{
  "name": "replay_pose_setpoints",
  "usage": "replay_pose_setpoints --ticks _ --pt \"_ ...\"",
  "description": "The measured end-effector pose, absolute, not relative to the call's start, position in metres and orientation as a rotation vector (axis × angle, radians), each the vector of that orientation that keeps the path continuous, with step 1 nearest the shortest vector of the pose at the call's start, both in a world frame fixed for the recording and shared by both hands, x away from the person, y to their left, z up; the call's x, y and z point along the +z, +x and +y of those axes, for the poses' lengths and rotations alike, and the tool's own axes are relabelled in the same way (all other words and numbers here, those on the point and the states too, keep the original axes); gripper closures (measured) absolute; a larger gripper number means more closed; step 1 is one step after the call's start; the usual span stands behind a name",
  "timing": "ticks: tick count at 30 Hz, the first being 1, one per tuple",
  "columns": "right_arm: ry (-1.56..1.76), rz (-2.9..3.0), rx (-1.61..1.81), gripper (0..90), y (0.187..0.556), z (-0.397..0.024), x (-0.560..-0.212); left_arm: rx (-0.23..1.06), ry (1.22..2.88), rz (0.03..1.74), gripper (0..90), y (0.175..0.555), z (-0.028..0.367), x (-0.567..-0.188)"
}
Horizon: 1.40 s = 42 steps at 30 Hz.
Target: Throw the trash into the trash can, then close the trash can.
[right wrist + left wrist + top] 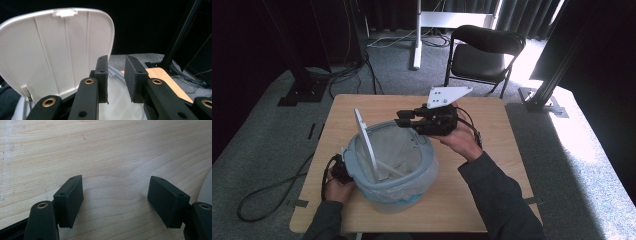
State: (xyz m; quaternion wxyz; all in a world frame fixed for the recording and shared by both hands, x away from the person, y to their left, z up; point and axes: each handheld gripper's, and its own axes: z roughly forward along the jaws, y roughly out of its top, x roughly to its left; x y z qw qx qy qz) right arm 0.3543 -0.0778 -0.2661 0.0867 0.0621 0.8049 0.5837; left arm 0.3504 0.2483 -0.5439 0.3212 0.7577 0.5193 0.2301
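Fingers of my right gripper stand narrowly apart, empty, over the far rim of the bin, mid-tabletop, lid upright. My left gripper gapes empty at the near-left edge. Next, I judge: pinch the liner rim squarely.

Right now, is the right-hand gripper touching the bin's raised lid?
Apart. In the right gripper view, the right gripper has nothing between its jaws, and the upright lid stands behind them with a visible gap.
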Motion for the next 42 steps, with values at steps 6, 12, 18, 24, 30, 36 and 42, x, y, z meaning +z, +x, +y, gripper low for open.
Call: replay_pose_setpoints --ticks 6,12,18,24,30,36,42 --pt "0.166 2.403 1.787 73.3 0.353 -0.072 -0.259 0.601 1.992 1.364 28.8 0.35 0.249 -0.544" --pt "0.134 2.408 1.828 73.9 0.351 -0.064 -0.25 0.601 1.993 1.364 28.8 0.35 0.249 -0.544" --pt "0.116 2.415 1.823 74.0 0.351 -0.058 -0.248 0.601 1.993 1.364 28.8 0.35 0.249 -0.544" --pt "0.092 2.414 1.833 73.9 0.347 -0.054 -0.244 0.601 1.993 1.364 28.8 0.35 0.249 -0.544" --pt "0.057 2.408 1.878 76.9 0.344 -0.052 -0.236 0.601 1.993 1.364 28.8 0.35 0.249 -0.544" --pt "0.034 2.41 1.912 78.6 0.342 -0.047 -0.232 0.601 1.993 1.364 28.8 0.35 0.249 -0.544" --pt "0.009 2.398 1.919 79.5 0.338 -0.041 -0.23 0.601 1.993 1.364 28.8 0.35 0.249 -0.544"
